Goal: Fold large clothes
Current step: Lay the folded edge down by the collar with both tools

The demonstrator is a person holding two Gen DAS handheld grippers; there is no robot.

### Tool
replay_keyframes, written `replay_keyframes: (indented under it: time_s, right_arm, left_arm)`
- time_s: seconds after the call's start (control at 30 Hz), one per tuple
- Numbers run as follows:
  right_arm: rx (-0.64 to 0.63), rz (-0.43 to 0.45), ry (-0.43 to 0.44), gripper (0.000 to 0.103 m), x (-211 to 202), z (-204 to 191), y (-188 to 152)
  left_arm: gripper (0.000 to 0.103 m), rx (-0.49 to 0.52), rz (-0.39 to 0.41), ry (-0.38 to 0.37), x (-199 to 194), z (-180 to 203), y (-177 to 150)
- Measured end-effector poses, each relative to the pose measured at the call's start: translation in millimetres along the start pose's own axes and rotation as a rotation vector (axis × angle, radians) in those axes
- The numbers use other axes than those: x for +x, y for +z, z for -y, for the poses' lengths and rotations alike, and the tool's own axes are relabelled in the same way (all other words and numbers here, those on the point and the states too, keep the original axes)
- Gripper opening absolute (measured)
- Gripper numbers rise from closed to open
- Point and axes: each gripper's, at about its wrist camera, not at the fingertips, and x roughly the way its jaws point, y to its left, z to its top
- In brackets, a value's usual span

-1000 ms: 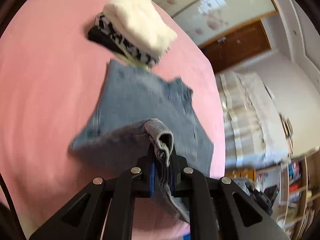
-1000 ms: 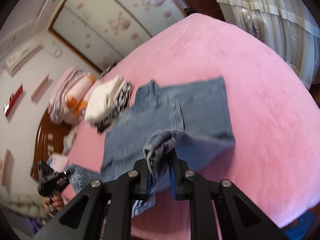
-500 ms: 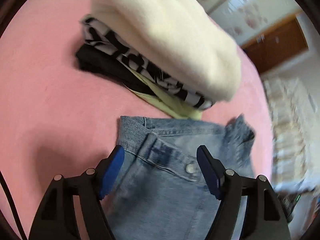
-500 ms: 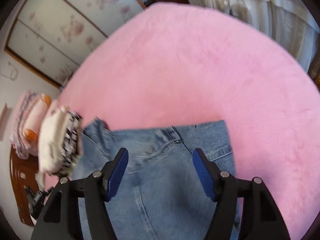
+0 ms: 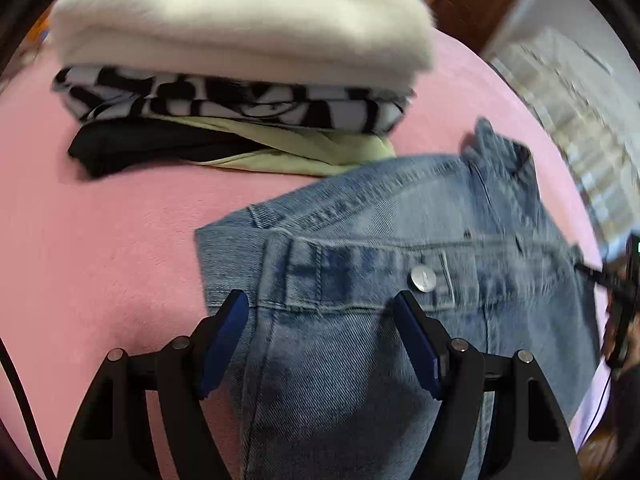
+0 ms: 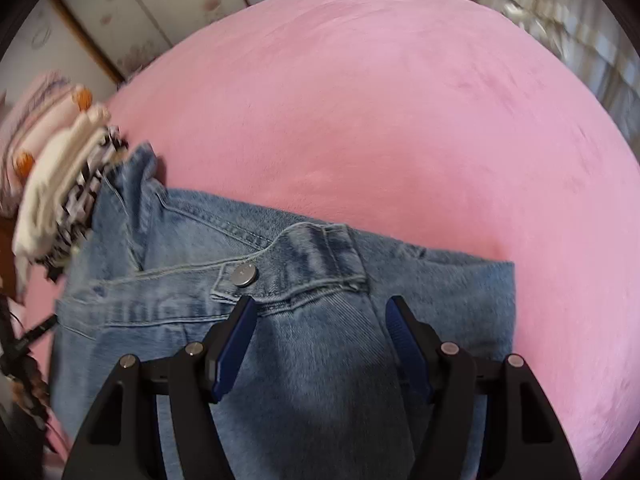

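The left gripper [image 5: 320,320] points forward low over the jeans [image 5: 400,320], its two blue-padded fingers spread wide with nothing between them but denim lying below; whether the tips touch the cloth cannot be told. The right gripper [image 6: 320,320] is posed the same way: fingers wide apart, holding nothing, straddling the folded waistband at the lower centre of its frame.

One pair of jeans [image 6: 280,340] lies folded on the pink bed [image 6: 380,100], filling the lower half of both views. One metal button [image 5: 423,278] shows on the waistband, just beyond the left gripper's right finger; in the right view the same button [image 6: 243,274] sits just above the left finger.

One stack [image 5: 240,80] of folded clothes fills the upper part of the left view, just beyond the jeans. It counts four layers: a white one on top, a black-and-white patterned one, a pale green one, and a black one at the bottom. In the right view the stack [image 6: 60,192] sits at the left edge, touching the jeans' far corner.
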Motion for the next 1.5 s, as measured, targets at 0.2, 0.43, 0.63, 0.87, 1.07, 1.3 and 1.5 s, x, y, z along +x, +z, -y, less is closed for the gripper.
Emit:
replay_keyframes:
  time_s: [0.2,0.43,0.63,0.87,1.07,1.3,1.5]
  right_arm:
    - [-0.123,0.031,-0.078,0.022,4,-20,-15]
    - [-0.101,0.126,-0.142,0.003,-28,-22,-33]
    - [-0.046,0.269,-0.148,0.003,-77,-26,-40]
    - [0.005,0.406,-0.125,0.003,-125,-22,-33]
    - [0.064,0.418,-0.128,0.003,-102,-11,-5]
    - [0.152,0.233,-0.229,0.005,1,11,17]
    - [0.157,0.238,-0.245,0.012,17,19,7]
  left_arm:
    - [0.055,0.139,-0.008,0.104,4,22,-7]
    - [0.018,0.25,0.052,0.33,-13,51,-10]
    - [0.015,0.236,0.239,0.416,-50,77,-4]
    - [0.013,0.186,0.416,0.447,-77,97,21]
    - [0.013,0.14,0.4,0.476,-41,91,44]
    - [0.013,0.101,0.278,0.511,50,70,48]
    - [0.018,0.064,0.271,0.446,50,59,46]
